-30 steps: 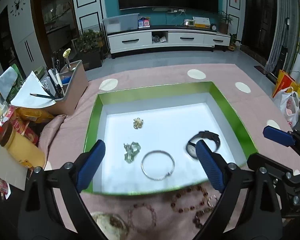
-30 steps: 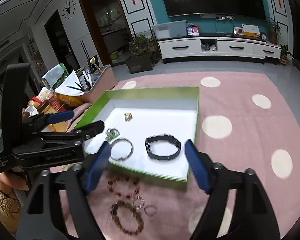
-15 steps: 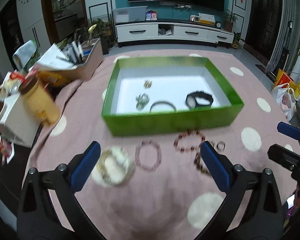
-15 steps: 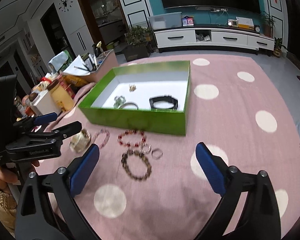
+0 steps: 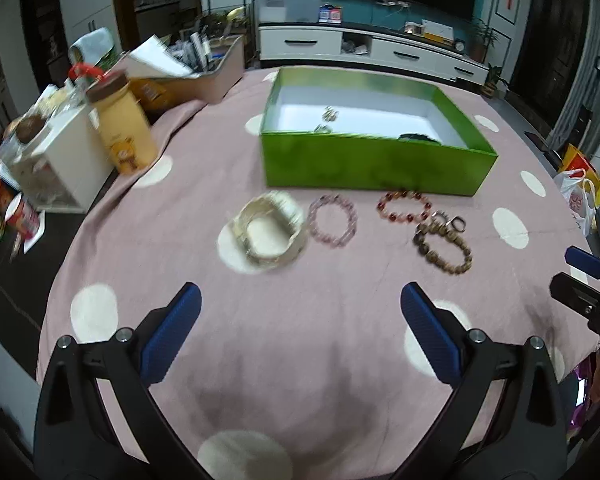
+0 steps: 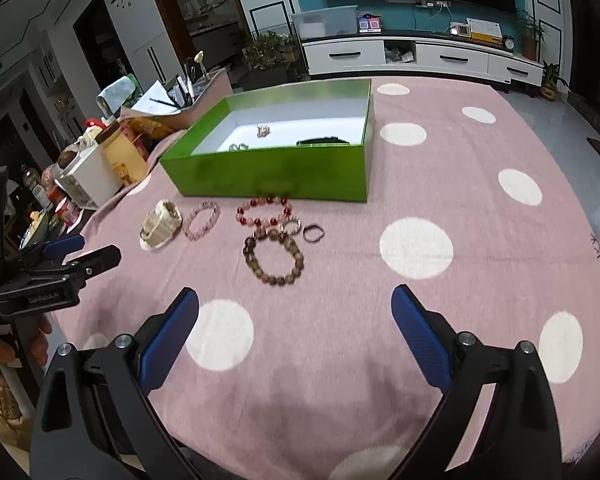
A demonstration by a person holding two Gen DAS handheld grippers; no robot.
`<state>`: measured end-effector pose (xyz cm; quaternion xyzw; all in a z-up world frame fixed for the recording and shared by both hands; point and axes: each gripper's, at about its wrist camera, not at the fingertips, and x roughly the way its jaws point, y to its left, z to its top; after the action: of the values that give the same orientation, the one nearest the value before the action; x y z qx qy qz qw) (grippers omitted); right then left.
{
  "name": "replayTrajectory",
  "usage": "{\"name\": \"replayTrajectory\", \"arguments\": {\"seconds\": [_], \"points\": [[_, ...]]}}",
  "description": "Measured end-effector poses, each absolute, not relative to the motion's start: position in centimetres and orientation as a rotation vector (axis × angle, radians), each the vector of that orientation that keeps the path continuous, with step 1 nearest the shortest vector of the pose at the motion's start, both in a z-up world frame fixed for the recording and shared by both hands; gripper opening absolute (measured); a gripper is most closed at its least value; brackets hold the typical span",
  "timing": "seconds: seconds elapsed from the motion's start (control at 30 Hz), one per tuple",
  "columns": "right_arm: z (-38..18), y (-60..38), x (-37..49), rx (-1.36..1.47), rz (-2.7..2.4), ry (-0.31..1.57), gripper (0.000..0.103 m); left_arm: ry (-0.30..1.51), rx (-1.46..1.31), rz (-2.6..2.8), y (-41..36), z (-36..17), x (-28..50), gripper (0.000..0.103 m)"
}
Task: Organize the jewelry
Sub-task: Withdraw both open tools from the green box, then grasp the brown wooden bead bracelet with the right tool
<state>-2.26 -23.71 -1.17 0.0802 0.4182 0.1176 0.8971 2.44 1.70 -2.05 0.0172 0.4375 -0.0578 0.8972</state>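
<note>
R tongs (image 6: 295, 312) gaped wide, empty, over pink worktop (image 6: 480, 240). Brown bead bracelet (image 6: 274, 258) lay just ahead; green box (image 6: 268, 172) beyond. L tongs (image 6: 84, 250) off to left.

Jewelry count on the desk

We count 3 beaded bracelets (image 6: 274, 256), 1 wide cream bangle (image 6: 161, 222) and 2 small rings (image 6: 313, 233) outside 1 green box (image 6: 276, 172); pieces inside it are partly hidden.
</note>
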Motion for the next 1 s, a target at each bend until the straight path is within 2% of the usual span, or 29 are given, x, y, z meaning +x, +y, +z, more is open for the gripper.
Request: {"name": "replayTrajectory", "arguments": {"seconds": [0.33, 0.73, 0.8, 1.0], "points": [[-3.2, -22.1, -3.4, 0.140, 0.285, 0.907, 0.097, 0.952, -0.014, -0.095, 4.2, -4.9, 0.9, 0.101], [-4.9, -19.8, -2.3, 0.108, 0.382, 0.914, 0.096, 0.899, -0.038, -0.127, 4.4, -5.0, 1.2, 0.101], [-5.0, -19.4, -1.8, 0.100, 0.400, 0.906, 0.092, 0.896, -0.044, -0.137, 4.4, -5.1, 1.4, 0.101], [-5.5, -18.2, 0.7, 0.058, 0.444, 0.889, 0.070, 0.891, -0.049, -0.156, 4.3, -5.3, 1.8, 0.101]]}}
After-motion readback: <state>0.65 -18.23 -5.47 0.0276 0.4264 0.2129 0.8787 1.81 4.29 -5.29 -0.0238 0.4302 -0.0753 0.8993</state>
